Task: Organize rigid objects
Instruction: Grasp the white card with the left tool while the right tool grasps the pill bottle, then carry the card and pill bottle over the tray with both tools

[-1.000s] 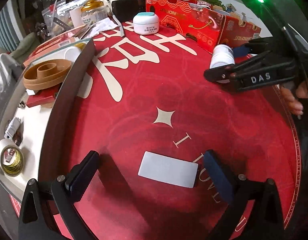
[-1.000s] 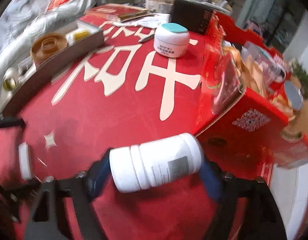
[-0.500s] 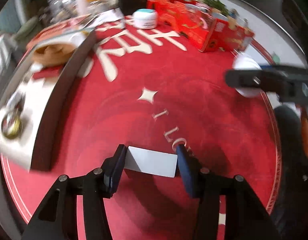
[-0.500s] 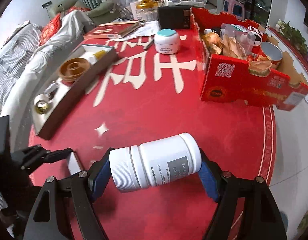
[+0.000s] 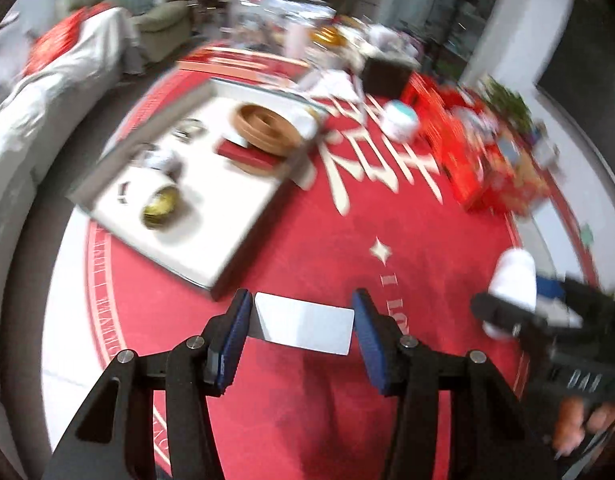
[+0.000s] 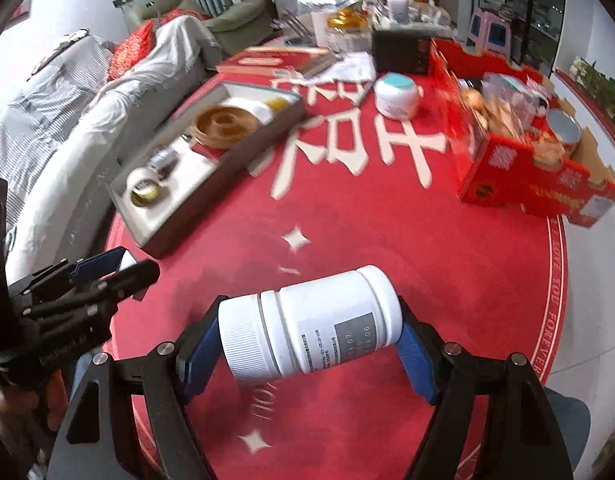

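Observation:
My left gripper (image 5: pixel 303 326) is shut on a flat white card (image 5: pixel 303 324), held by its short ends above the red tablecloth. My right gripper (image 6: pixel 311 344) is shut on a white plastic bottle (image 6: pixel 311 322) lying sideways, cap to the left, also lifted off the table. Each gripper shows in the other's view: the right one with the bottle (image 5: pixel 513 288) at the right edge, the left gripper (image 6: pixel 107 276) at the left edge. A dark-walled tray (image 5: pixel 243 248) with a white floor lies beyond the card, holding a brown ring (image 5: pixel 265 126), a red box and tape rolls.
A white jar with a teal lid (image 6: pixel 397 94) stands on the cloth's white characters. A red cardboard box (image 6: pixel 519 178) full of goods runs along the right. Clutter, a black box (image 6: pixel 401 50) and jars crowd the far edge. A covered sofa (image 6: pixel 67 92) lies left.
The left gripper closed on the card and lifted it off the cloth. Both grippers rose and swung, bringing the tray into fuller view. The right kept its hold on the bottle.

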`<state>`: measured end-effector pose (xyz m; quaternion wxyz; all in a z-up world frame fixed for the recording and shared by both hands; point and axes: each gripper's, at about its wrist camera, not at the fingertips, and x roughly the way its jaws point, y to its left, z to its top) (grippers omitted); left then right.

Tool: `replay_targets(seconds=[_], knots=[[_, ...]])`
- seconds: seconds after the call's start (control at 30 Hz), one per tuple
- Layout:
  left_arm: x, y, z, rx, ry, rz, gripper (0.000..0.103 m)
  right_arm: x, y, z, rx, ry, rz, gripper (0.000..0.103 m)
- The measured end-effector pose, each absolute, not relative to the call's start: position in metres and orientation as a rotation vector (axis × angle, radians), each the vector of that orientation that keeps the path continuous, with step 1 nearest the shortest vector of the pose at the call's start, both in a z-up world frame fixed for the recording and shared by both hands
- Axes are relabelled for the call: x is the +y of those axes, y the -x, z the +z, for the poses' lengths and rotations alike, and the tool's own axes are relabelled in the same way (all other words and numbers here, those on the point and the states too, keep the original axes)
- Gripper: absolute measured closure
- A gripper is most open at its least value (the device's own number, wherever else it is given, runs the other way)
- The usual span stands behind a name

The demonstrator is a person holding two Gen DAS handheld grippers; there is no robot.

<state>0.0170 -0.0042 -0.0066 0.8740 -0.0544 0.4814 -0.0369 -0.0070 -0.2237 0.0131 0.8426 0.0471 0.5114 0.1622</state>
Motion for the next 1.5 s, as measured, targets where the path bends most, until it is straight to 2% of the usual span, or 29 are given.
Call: replay_targets(seconds=[0.7,0.9,1.5], knots=[[0.088,-0.076,0.113,0.736,0.293,0.312,0.048,-0.118,-0.087,0.145,0.841,-0.083,0.403,0.024],[0.105,-0.097,0.105,0.746,0.305,0.358,0.048,-0.091,-0.116,0.152,0.838,-0.061,0.414,0.024],[0.113,-0.12,0.049,0.864,0.309,0.37,0.048,-0.078,-0.141,0.096,0.97,-0.058,0.409,0.024]])
